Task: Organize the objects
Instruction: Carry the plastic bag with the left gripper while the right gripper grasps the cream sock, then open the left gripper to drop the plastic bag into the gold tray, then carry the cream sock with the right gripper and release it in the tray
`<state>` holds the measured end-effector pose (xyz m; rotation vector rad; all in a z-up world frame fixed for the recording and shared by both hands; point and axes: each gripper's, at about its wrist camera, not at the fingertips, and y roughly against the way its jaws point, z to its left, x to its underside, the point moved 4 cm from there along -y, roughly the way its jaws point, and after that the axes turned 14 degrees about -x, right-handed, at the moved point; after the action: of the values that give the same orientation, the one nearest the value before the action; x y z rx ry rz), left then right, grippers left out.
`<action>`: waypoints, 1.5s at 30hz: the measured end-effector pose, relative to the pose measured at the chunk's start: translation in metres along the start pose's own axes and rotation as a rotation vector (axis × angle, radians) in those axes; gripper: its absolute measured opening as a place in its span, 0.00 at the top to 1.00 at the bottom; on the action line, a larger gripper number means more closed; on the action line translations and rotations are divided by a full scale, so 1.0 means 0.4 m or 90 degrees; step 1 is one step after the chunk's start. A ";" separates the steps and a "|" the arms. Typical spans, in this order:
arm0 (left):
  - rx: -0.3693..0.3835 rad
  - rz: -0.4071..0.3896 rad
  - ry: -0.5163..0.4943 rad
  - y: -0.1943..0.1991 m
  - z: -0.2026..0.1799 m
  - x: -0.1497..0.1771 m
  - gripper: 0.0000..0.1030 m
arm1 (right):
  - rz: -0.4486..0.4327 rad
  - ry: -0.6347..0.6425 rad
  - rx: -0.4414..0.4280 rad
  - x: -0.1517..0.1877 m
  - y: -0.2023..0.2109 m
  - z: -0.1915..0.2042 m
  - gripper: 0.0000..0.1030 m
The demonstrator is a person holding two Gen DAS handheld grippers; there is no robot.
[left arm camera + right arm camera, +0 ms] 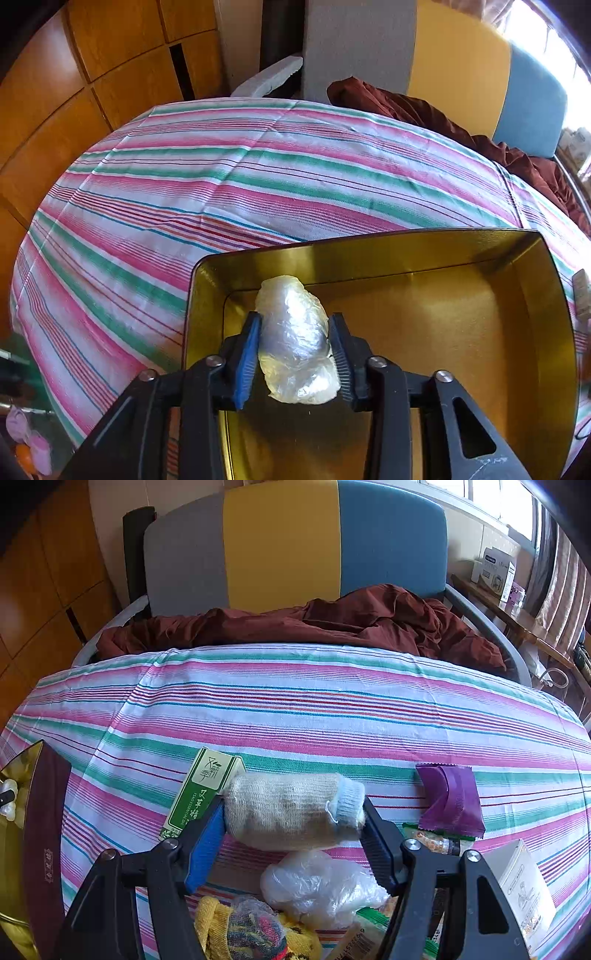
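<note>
A crumpled clear plastic bag (295, 339) sits inside the gold tin box (406, 251), near its left wall. My left gripper (295, 318) stands around the bag with its jaws a little apart and the blue pads (246, 354) beside the bag rather than squeezing it. In the right wrist view, my right gripper (293, 806) is shut on the two ends of a beige knitted roll with a pale blue cuff (291, 808), which lies across the striped sheet (295, 709). The tin's maroon outer wall (44, 812) shows at the far left of that view.
Around the roll lie a green carton (199, 790), a purple sachet (450, 797), another clear bag (321, 890), a yellow knitted bundle (255, 934), a snack packet (439, 840) and a white box (524, 890). A brown blanket (332, 624) lies crumpled at the headboard.
</note>
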<state>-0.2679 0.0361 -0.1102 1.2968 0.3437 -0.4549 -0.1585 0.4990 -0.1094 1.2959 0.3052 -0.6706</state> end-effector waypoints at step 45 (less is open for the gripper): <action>-0.023 -0.186 0.165 0.383 0.323 0.357 0.12 | 0.201 0.321 -0.341 0.443 -0.022 1.028 0.27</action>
<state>-0.0684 -0.0766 -0.0205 1.2776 0.7620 -0.5232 -0.0905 0.0563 -0.1069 0.9459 0.6274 0.0275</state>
